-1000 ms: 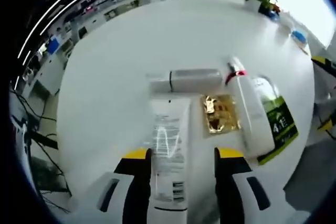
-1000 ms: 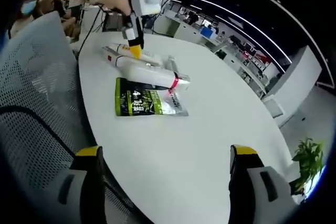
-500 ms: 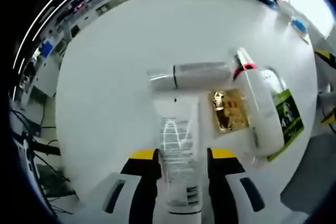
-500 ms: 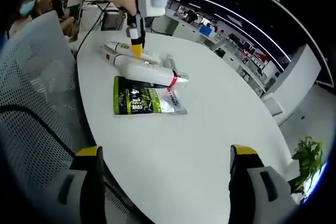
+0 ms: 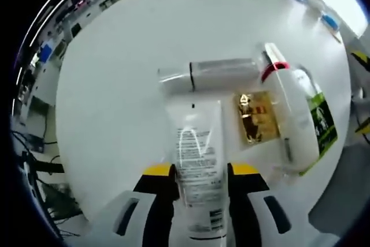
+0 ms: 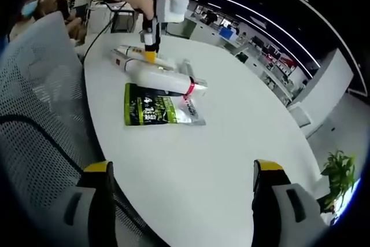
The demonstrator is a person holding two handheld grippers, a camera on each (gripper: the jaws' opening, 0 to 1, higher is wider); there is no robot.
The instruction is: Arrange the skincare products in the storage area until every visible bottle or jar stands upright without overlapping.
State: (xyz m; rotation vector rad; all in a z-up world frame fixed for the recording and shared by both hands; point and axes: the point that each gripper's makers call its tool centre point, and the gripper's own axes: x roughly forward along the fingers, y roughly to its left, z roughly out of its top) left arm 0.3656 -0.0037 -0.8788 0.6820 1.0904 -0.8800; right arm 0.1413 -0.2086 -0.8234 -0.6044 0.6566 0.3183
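Left gripper (image 5: 197,183) clamps white tube (image 5: 198,166) lying flat, long axis pointing away; right gripper (image 6: 180,201) wide open, empty.

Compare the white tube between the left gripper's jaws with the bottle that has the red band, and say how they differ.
The white tube is flat with printed text on its face; the red-banded bottle is rounder and plain white. The tube sits clamped between the left gripper's jaws; the bottle lies free, partly on top of a green pouch. The tube's end reaches a silver tube. Both lie flat on the white table, neither upright.
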